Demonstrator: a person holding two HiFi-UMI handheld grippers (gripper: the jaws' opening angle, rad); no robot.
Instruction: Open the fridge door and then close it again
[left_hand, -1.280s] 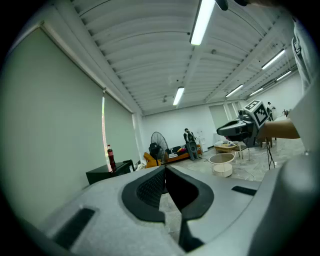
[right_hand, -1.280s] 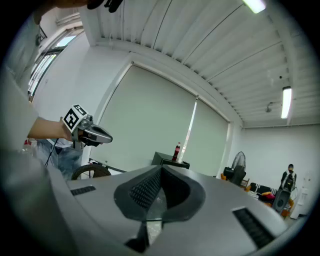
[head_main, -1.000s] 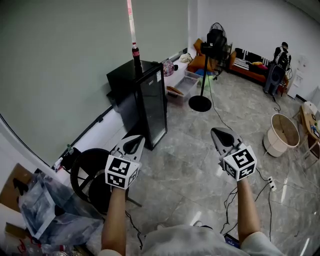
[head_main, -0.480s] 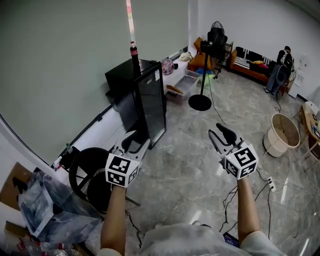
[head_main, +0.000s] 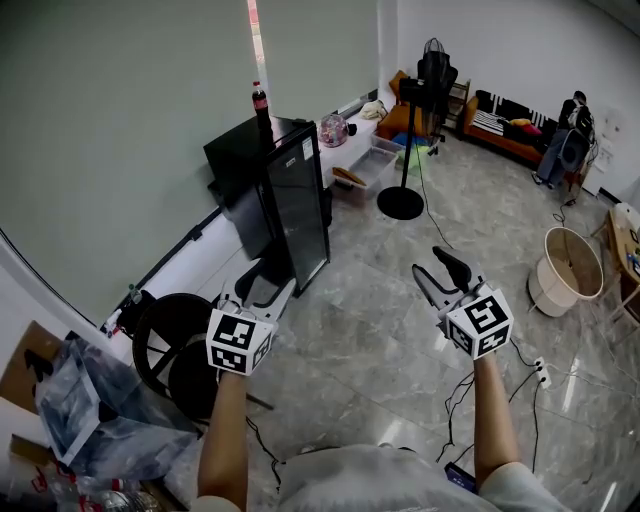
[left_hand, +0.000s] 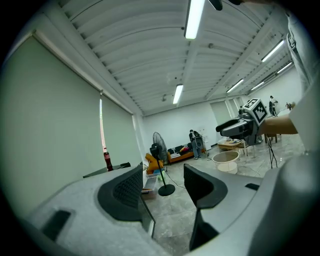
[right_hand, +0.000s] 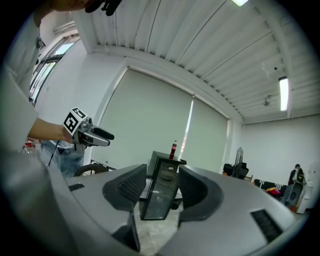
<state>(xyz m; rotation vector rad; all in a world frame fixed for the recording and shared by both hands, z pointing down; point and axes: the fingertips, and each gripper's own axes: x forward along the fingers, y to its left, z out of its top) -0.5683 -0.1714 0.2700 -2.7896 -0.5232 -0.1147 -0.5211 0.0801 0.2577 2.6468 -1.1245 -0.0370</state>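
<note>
Head view looks steeply down on a grey marble-patterned floor (head_main: 370, 330), with the person's two forearms reaching forward. The black mini fridge (head_main: 250, 190) stands against the pale green wall at about 11 o'clock. Its glass door (head_main: 303, 215) lies flush with the cabinet, closed. A cola bottle (head_main: 259, 100) stands upright on the fridge top.

The left hand-held gripper (head_main: 262, 285) points toward the foot of the fridge, near it but not touching. Its jaws have just been opening and now stand spread wide. In the left gripper view only floor and distant room show between them, and the fridge door's edge runs just inside the left jaw.

The right hand-held gripper (head_main: 430, 262) hangs over open floor at about 1 o'clock, well apart from the fridge. Its jaws have also just been opening and stand partly spread with nothing gripped. In the right gripper view the far-off fridge is framed in the gap between them.

A black pedestal fan (head_main: 405, 150) stands at 12 o'clock beyond the fridge. A round pale tub (head_main: 572, 268) sits at 2 o'clock. A striped sofa (head_main: 505, 135) and a standing person (head_main: 572, 130) are at the far end of the room. A black wheel (head_main: 165, 335) and a clear plastic bag (head_main: 80, 410) lie at 9 o'clock.
</note>
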